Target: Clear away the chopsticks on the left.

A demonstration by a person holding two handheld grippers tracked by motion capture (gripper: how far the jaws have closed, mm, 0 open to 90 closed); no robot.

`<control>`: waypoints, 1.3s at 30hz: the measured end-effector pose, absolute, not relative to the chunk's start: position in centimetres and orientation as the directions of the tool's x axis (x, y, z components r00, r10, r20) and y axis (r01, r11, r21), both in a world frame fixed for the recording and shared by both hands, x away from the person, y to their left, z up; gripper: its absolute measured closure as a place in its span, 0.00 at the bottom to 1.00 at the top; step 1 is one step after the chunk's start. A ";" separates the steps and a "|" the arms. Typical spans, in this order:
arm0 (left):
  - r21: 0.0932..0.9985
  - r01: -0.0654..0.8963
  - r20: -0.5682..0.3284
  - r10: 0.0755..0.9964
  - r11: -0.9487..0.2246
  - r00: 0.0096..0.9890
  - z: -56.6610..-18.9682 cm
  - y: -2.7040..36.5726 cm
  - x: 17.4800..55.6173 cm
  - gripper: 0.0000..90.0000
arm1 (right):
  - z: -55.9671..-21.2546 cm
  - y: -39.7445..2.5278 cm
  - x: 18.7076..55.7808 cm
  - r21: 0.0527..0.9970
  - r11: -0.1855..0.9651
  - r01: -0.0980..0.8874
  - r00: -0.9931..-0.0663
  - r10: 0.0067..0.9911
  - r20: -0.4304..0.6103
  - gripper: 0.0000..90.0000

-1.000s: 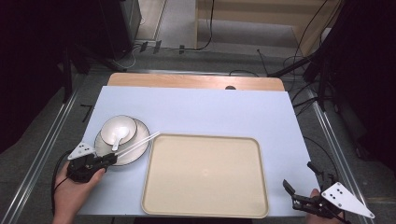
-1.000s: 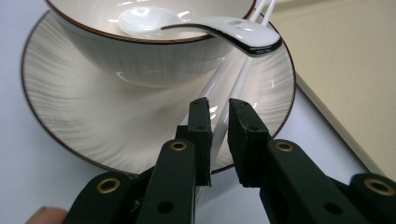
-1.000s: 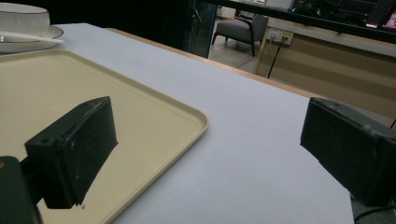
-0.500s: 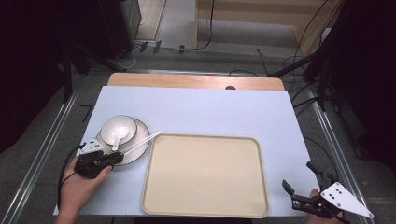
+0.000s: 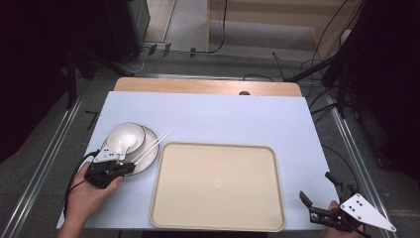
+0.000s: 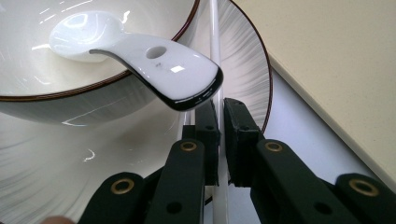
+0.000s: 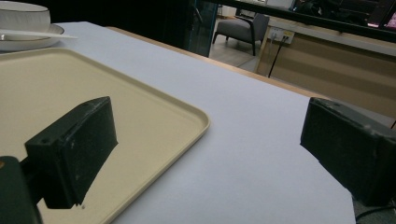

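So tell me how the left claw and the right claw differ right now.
The left claw is shut on the white chopsticks, while the right claw stands wide open with nothing in it. The left claw sits at the plate with the bowl and spoon; the right claw is near the table's right front corner, beside the beige tray. Both have black jaws.

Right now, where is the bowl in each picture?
High view: the bowl sits at the left, beside the tray.
Left gripper view: upper left, close up, with the spoon in it.
Right gripper view: top left corner, far off.
Shared landmark: the beige tray.
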State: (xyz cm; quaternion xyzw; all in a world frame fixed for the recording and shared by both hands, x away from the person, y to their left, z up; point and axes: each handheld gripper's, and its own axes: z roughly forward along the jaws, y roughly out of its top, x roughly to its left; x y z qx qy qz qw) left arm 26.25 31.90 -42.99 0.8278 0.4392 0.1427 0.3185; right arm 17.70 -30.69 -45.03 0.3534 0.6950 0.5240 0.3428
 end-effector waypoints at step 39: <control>0.656 0.676 -0.210 0.780 -0.336 0.590 -42.6 24.5 23.1 0.95 | -45.0 -31.0 17.7 0.973 0.193 0.128 -0.510 0.854 -0.102 0.04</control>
